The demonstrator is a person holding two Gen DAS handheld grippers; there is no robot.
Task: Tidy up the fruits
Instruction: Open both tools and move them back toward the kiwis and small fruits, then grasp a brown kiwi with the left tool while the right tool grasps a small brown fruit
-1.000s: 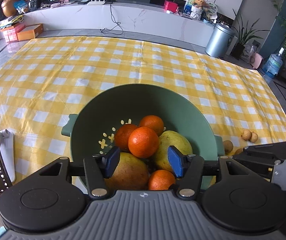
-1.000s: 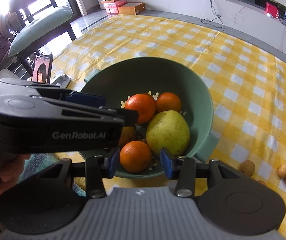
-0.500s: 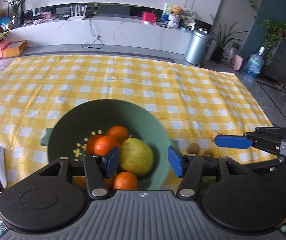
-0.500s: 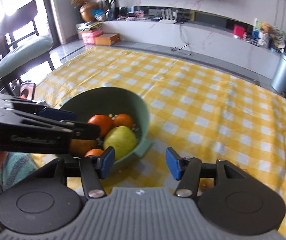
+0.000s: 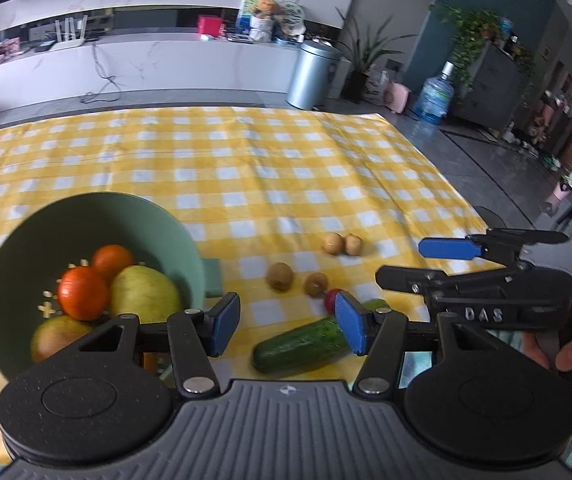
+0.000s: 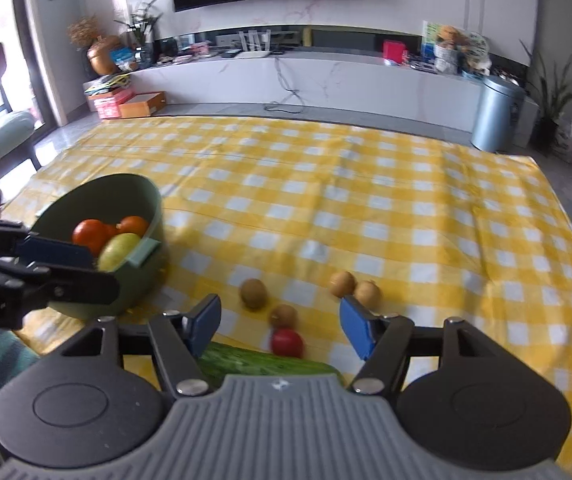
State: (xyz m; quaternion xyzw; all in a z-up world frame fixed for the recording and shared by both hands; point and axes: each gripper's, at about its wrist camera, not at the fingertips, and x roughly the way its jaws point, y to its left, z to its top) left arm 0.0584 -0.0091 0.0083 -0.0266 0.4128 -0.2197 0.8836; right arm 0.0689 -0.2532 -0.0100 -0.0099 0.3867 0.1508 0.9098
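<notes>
- Not much to read here. The side of the right gripper, seen from the left wrist camera, has raised grey letters that look like "DAS". It's probably the tail end of a longer word, with the start lost in the dark plastic.
- In the right wrist view, the left gripper has faint lettering at the frame's left edge, something like "OLAI", cut off and blurry, so I wouldn't swear to it.
- The boxes and packets on the white counter have print, but it's too small to make out.
</notes>
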